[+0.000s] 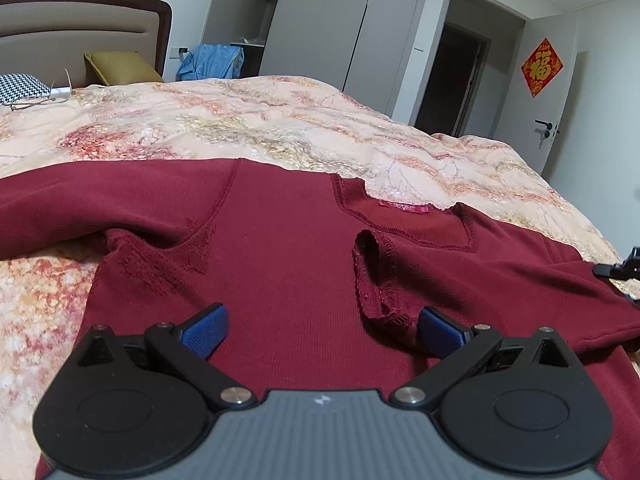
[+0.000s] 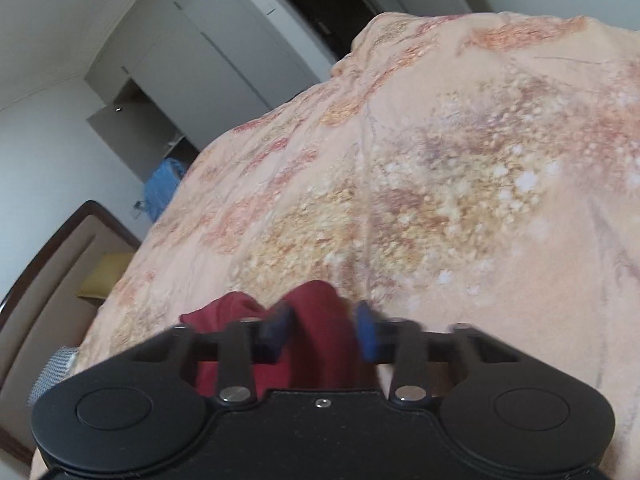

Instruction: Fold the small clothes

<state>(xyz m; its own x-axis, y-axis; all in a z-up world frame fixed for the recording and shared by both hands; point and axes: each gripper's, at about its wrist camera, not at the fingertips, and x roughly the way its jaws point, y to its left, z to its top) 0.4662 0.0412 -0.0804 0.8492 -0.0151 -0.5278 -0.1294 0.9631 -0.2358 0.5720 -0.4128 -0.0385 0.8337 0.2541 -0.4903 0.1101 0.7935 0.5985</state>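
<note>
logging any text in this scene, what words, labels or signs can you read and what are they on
"福": gold character on the red diamond-shaped sign stuck to the white door.
Pink neck label on the dark red sweater: it carries writing, too small to read.
Small mark on the left gripper's grey body: a logo, no letters legible.
Right wrist view: blurred, no text seen.

At two o'clock I read one gold character, 福, on the red diamond sign [image 1: 541, 67] on the door [image 1: 556, 92]; the shirt's pink label [image 1: 404, 208] stays illegible.
</note>
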